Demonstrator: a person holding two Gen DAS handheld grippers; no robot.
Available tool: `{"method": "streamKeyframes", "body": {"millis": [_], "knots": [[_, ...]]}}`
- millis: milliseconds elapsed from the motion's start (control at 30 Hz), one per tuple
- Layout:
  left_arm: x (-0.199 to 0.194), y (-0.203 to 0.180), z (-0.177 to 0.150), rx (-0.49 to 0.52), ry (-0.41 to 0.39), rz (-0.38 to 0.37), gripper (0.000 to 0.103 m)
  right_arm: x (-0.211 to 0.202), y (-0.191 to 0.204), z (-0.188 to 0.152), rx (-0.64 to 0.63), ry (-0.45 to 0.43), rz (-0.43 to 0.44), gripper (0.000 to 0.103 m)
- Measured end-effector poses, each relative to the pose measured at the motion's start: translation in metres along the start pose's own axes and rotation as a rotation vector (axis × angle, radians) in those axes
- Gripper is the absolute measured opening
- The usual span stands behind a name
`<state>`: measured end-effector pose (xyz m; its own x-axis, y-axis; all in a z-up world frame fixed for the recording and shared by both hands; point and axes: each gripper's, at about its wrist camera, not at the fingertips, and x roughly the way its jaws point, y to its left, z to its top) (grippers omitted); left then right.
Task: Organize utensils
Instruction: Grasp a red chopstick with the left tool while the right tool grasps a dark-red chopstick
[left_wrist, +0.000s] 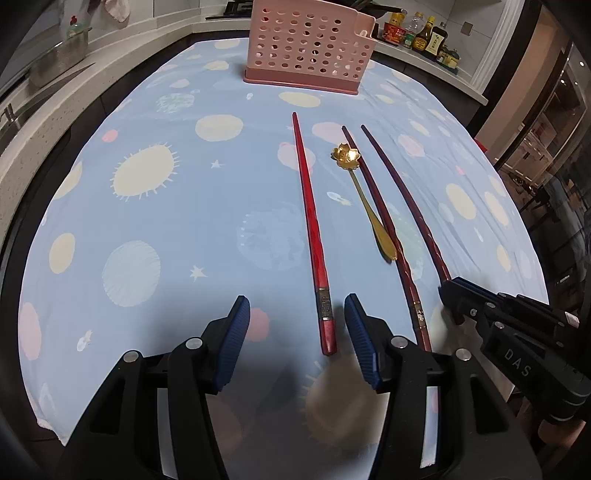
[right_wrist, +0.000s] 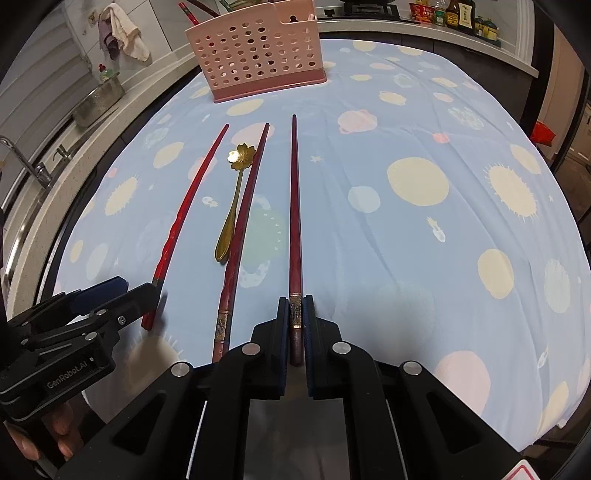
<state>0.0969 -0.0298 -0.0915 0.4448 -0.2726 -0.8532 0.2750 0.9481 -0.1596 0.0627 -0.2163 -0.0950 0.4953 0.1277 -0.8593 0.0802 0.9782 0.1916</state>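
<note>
1. Right gripper (right_wrist: 295, 325), nearest the lens in the right wrist view, has its jaws clenched on the banded butt end of the rightmost chopstick (right_wrist: 294, 206); the blue pads (right_wrist: 282, 321) press on both sides of it.
2. Left gripper (left_wrist: 297, 332) has its jaws released, standing apart on either side of the butt of the bright red chopstick (left_wrist: 308, 206); the pads do not touch it.
3. Landmark: the pink perforated utensil holder (left_wrist: 308, 46) stands at the far end of the desk (left_wrist: 147, 221), which carries a blue cloth with a planet print.
4. All three chopsticks lie on the cloth with tips pointing toward the holder, well short of it.
5. Middle chopstick (right_wrist: 243, 221) lies between the other two; the gold flower-bowl spoon (right_wrist: 234, 206) lies just beside it, bowl toward the holder.
6. More chopsticks (right_wrist: 192, 11) stand inside the holder.
</note>
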Motion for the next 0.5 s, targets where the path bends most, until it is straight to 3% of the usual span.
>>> {"method": "streamKeyframes", "body": {"millis": [167,500], "knots": [[0.0006,-0.0025,-0.0016,0.011,-0.009,0.01,0.048,0.0,0.0001,-0.0003,0.0,0.0,0.0,0.007],[0.0016,-0.0069,-0.0038,0.034,-0.007,0.008,0.018,-0.0003,-0.0007,-0.0005,0.0,0.0,0.0,0.007]]}}
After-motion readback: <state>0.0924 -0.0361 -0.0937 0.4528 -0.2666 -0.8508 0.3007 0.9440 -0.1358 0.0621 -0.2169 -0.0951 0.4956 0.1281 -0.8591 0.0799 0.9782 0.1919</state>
